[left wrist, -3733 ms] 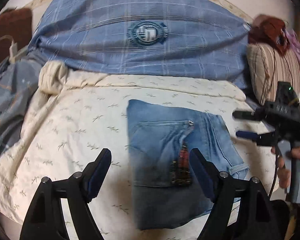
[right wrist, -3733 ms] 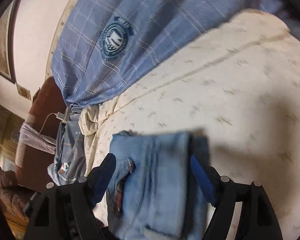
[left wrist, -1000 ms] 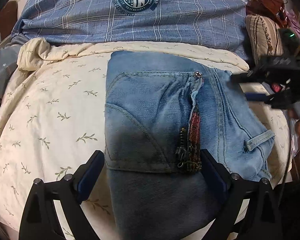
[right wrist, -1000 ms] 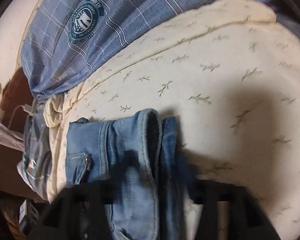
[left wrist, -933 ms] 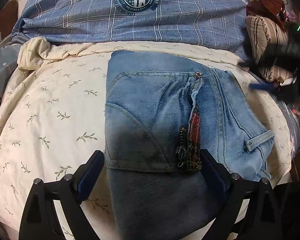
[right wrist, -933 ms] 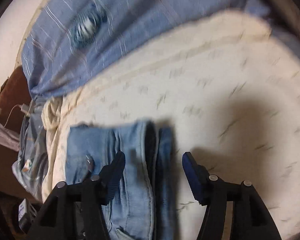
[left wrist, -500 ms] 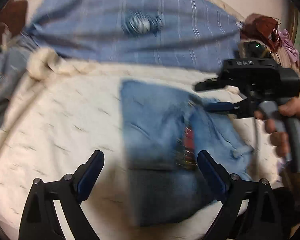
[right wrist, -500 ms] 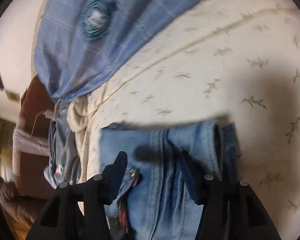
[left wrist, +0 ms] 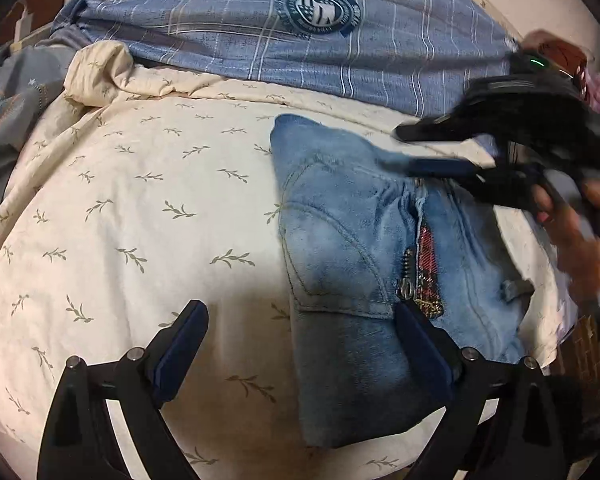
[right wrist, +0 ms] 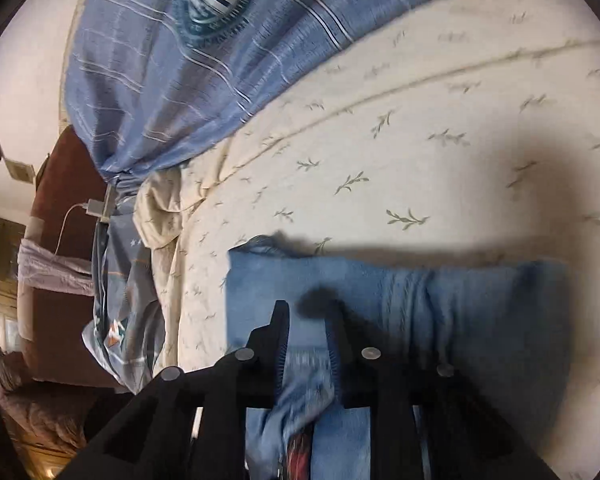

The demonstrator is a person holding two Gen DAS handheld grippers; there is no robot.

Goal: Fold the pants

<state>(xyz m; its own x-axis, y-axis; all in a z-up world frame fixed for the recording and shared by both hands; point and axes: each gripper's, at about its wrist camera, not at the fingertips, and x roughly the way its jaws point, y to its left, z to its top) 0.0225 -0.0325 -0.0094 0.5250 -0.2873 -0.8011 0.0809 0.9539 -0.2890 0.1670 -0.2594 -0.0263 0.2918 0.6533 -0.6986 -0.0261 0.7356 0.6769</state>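
Hovering low over the bed [left wrist: 140, 208], the left gripper [left wrist: 300, 344] was spread wide and held nothing, its left finger above the bare sheet and its right finger at the near edge of the jeans [left wrist: 340, 264]. That idle, open stance probably left it ready to steady or take the near end. The jeans lay folded into a compact block on the right half of the bed, below the blue plaid pillow [left wrist: 260, 32], pocket and zipper facing up. Farther right, the right gripper [left wrist: 404, 150] reached in over the far corner of the jeans, apparently to tidy or tuck that top layer. From the left view its blurred tips could not be read; the right wrist view showed what was missing, its fingers [right wrist: 280, 332] drawn close together and pinching a gather of denim [right wrist: 380, 292]. Only the left view showed the zipper side and the hand [left wrist: 576, 236] on the handle.
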